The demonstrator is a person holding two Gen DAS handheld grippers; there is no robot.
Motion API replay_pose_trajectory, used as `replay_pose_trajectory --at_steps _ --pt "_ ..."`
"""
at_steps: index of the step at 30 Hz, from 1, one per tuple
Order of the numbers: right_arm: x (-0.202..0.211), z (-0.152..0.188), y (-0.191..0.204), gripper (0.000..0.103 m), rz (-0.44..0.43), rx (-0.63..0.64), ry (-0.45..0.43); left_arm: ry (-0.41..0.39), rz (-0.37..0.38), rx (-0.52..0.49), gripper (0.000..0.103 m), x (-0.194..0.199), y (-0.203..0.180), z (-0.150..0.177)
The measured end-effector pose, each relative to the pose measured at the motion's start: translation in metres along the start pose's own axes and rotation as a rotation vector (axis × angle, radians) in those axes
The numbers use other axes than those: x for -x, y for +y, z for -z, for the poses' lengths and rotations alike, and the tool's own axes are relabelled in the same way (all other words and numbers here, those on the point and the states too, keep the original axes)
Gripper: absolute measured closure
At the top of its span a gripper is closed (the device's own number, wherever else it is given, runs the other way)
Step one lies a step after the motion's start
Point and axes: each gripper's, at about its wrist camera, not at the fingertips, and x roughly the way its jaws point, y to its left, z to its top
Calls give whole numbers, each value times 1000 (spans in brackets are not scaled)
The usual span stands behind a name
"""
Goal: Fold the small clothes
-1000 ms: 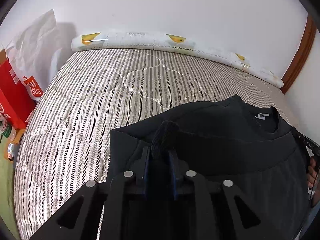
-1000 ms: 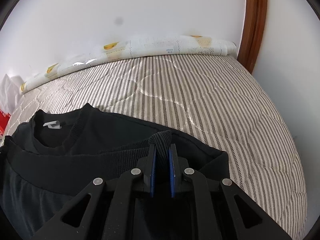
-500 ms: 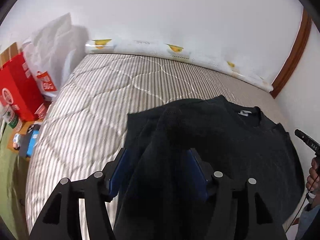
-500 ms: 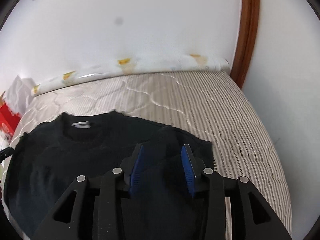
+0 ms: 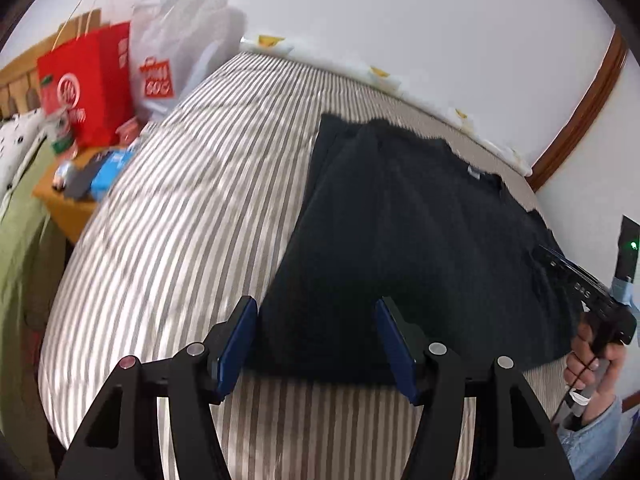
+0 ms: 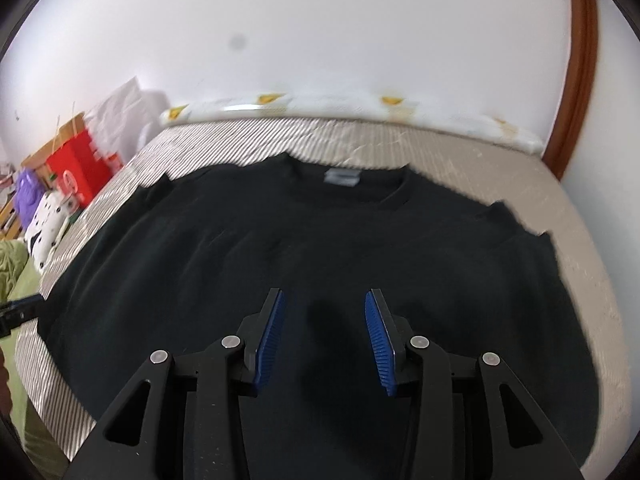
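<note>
Both grippers' jaws now apart, clear of the black sweatshirt (image 6: pixel 320 248), no longer clamped.

- A black sweatshirt (image 6: pixel 320 248) is spread flat on the striped bed (image 6: pixel 460 160).
- Its round collar, bearing a grey label (image 6: pixel 341 178), is turned to the far side.
- Its sleeves appear folded inward.

Both wrist views look down, sharing the black shirt (image 5: pixel 400 240).

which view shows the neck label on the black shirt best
The right wrist view: the grey neck label faces the camera inside the collar of the black shirt. The left wrist view shows it as a small, sideways sliver.
</note>
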Motion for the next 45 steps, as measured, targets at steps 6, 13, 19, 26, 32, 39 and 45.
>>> replay_pose_trajectory --at_steps 6,13,19,26,32,39,45 --pt "-10 29 18 61 34 22 44 -21 25 42 44 12 12 30" --pt "-13 35 18 61 62 22 48 -1 114 101 44 1 17 39" --pt "-26 23 19 61 105 27 42 -31 223 159 44 -9 20 29" --pt "-41 13 22 62 139 28 51 -38 221 187 46 -18 19 17" --pt "-23 30 26 62 120 37 59 -42 127 131 46 -27 -2 8" --pt "5 65 30 62 105 61 57 -83 70 95 69 -18 -15 1" --pt "31 93 33 62 81 75 46 -143 69 49 80 10 -32 -6"
